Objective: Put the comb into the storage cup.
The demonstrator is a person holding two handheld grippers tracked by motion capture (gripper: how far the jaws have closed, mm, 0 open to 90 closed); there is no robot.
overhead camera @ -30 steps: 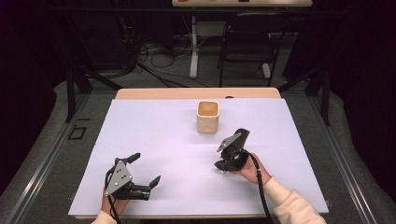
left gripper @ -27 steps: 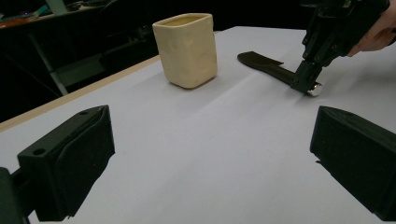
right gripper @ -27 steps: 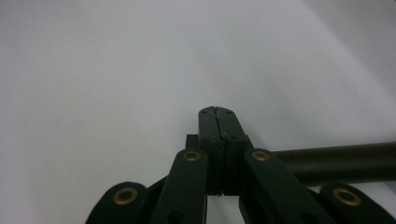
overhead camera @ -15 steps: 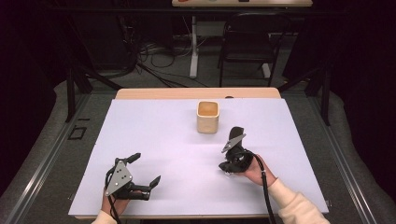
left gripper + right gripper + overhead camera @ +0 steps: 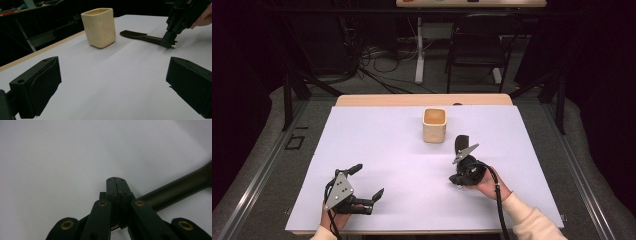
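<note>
A cream square cup [image 5: 434, 125] [image 5: 99, 27] stands upright at the far middle of the white table. To its right lies a black spatula-like utensil [image 5: 460, 144] [image 5: 140, 36], its blade toward the cup. My right gripper [image 5: 456, 179] [image 5: 170, 44] [image 5: 115, 181] is shut, pads pressed together, tips down at the near end of the utensil's handle [image 5: 180, 187], which runs under the jaws. My left gripper [image 5: 368, 180] [image 5: 115, 85] rests near the front left, open wide with nothing between its fingers.
The white sheet [image 5: 382, 140] covers a wooden tabletop [image 5: 412, 100] whose far edge shows. A cable [image 5: 498, 200] trails from the right gripper along the sleeve. Chairs and cables sit on the dark floor beyond the table.
The right gripper has shifted slightly toward the near edge of the table. The left gripper and the cup have not moved.
</note>
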